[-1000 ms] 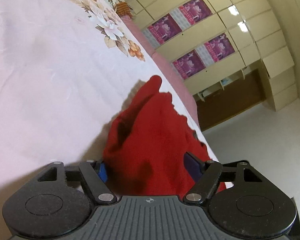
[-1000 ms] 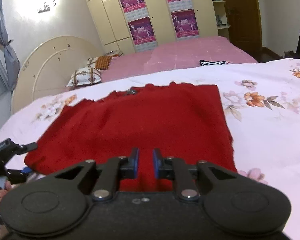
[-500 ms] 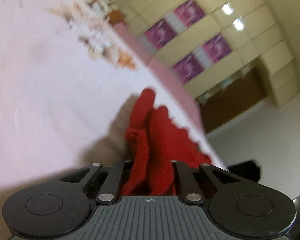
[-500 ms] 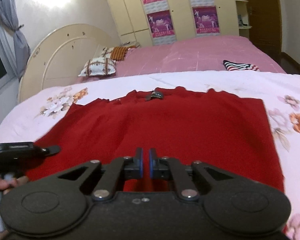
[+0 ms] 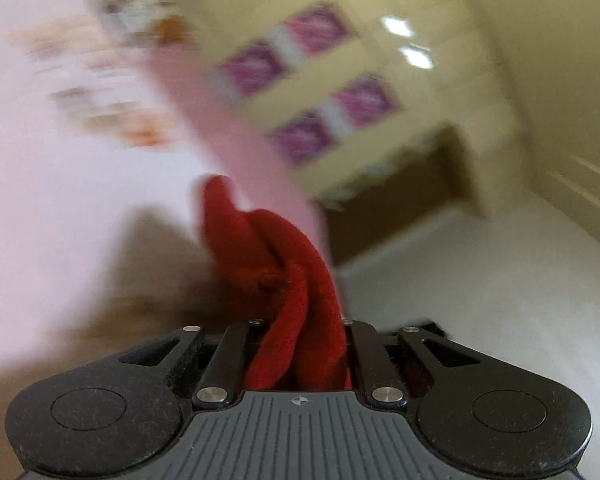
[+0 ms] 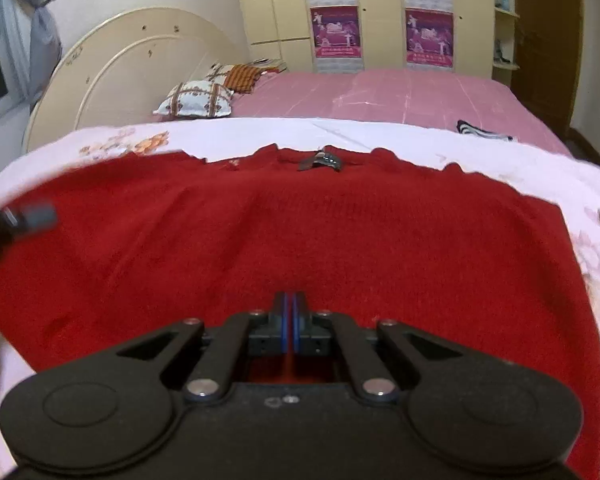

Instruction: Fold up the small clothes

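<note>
A red knitted garment (image 6: 300, 232) lies spread on the white floral bedsheet (image 6: 380, 136), with a dark tag (image 6: 320, 161) at its far edge. My right gripper (image 6: 290, 310) is shut on the garment's near edge. My left gripper (image 5: 300, 332) is shut on a bunched corner of the red garment (image 5: 284, 264), held above the sheet; this view is motion-blurred. The left gripper also shows in the right wrist view (image 6: 16, 224), at the garment's left side.
A pink bed cover (image 6: 380, 92) lies beyond the sheet, with patterned pillows (image 6: 196, 98) and a cream headboard (image 6: 132, 64). A striped cloth (image 6: 480, 130) lies at the right. Cream wardrobes with purple posters (image 6: 380, 20) line the far wall.
My left gripper closed on the garment's corner and has lifted it, bunching the cloth. My right gripper closed fully on the near edge and moved in over the garment.
</note>
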{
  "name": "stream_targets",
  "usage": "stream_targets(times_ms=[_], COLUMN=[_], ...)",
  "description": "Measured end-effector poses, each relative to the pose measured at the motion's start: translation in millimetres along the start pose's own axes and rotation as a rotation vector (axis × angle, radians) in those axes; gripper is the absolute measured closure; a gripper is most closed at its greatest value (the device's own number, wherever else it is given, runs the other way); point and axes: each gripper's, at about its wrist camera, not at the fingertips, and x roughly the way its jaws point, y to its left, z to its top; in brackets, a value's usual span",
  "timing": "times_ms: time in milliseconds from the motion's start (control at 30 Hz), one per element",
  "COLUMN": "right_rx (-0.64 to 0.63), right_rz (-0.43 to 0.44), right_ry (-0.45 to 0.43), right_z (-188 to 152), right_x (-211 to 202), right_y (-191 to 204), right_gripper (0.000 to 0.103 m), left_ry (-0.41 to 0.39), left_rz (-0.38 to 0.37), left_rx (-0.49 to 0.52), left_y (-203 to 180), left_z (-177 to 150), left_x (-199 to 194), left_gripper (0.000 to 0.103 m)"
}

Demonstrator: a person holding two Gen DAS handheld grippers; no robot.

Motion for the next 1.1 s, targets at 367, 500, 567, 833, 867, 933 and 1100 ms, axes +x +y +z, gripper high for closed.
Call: stream_targets(times_ms=[367,500,567,833,867,933,1100], right_rx=[0.867,1.022,1.013,0.964,0.959,0.935,0.869], right_rz=[0.232,0.286,0.308,0.405,0.409,0.405,0.36], right_ry=[-0.143,-0.242,-0.258,-0.168,-0.151,-0.125,-0.047], right_z=[-56,-84,-85,-82,-80,-75,-52], right_x=[-75,-122,-137,-127,-121,-111,-94], right_y=[-174,-227,-231,-205,-201,-191,-181], right_gripper=[0.042,0.036,0.036,0.036,0.036,0.037,0.037], left_ry=[0.517,0.539,0.531,0.288,0.293,0.322,0.37], left_rz=[0.096,0.007,-0.04,0.204,0.227,0.277,0.331], left_rx=[0.409,0.46,0.501,0.586,0.596,0.593,0.585], left_y=[-124,-140,-154,-108,-101,-87,-66], left_z=[-130,-149,-138,-57,-53,-52,-68], left_x=[176,171,153,118,124,131,130], left_gripper=[0.075,0.027,0.027,0.027,0.027,0.027,0.027])
